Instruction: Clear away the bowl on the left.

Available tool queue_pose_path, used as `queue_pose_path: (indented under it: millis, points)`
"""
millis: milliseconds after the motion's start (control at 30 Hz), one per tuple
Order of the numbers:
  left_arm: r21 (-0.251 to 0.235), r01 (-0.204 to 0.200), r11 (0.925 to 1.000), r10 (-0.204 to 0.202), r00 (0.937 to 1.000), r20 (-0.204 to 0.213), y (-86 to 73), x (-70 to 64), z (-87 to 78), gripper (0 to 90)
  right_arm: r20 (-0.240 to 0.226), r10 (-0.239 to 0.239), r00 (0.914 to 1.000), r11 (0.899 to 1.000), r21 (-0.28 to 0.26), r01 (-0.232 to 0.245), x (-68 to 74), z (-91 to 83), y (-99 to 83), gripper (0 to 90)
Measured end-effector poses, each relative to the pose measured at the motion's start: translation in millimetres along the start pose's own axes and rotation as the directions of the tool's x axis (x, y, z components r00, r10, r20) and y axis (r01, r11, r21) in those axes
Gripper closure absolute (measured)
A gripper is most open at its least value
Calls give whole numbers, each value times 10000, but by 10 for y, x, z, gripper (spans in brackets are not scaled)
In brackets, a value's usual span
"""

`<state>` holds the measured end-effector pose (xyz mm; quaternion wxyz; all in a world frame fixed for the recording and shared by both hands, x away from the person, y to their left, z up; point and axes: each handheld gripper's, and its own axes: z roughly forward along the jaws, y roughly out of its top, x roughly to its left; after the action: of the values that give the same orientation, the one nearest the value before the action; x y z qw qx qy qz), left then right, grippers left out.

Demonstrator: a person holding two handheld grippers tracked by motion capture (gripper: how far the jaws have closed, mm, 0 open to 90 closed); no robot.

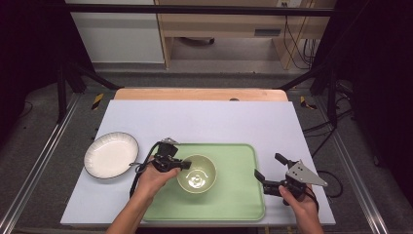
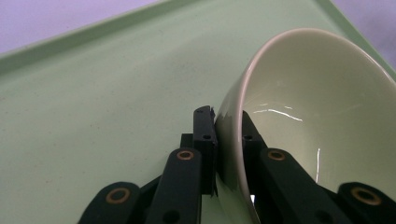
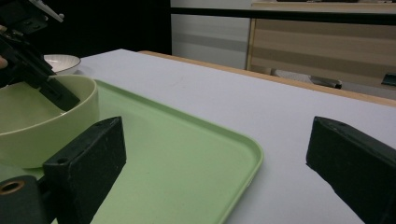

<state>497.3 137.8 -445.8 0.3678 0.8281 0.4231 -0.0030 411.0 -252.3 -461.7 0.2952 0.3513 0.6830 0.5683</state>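
A pale green bowl (image 1: 197,174) sits on the green tray (image 1: 234,195) near its left-middle. My left gripper (image 1: 185,165) is shut on the bowl's left rim, one jaw outside the wall and one inside; in the left gripper view the bowl (image 2: 317,121) wall is pinched between the black fingers (image 2: 205,135). The bowl (image 3: 32,126) also appears at the left of the right gripper view, with the left gripper (image 3: 60,98) reaching into it. My right gripper (image 1: 265,168) stands open at the tray's right edge (image 3: 247,163), with nothing between its jaws.
A white plate with a dark rim (image 1: 111,154) lies on the white table cover (image 1: 204,119) left of the tray. The wooden table edge (image 1: 199,93) runs along the far side. A black frame and cables surround the table.
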Motion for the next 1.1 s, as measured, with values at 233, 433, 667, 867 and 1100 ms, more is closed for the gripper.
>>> queue_pose_path:
  millis: [233,433,667,867,1100]
  points:
    - [60,143,9999,-143,9999,55,-2,22,11,828,-10,34,10000,10000,-11,-34,3,-3,3,51]
    - [89,137,9999,-137,9999,11,-4,29,22,829,-1,64,10000,10000,-3,-64,0,-3,2,51]
    - [138,107,9998,-106,9999,-79,-6,33,21,829,-21,45,10000,10000,-4,-45,4,2,1,51]
    - [155,130,9998,-128,9999,-108,-10,34,24,828,-49,53,10000,10000,-23,-54,10,9,0,51]
    - [129,129,9998,-128,9999,-95,-13,36,21,824,-82,30,10000,10000,6,-30,9,16,-2,51]
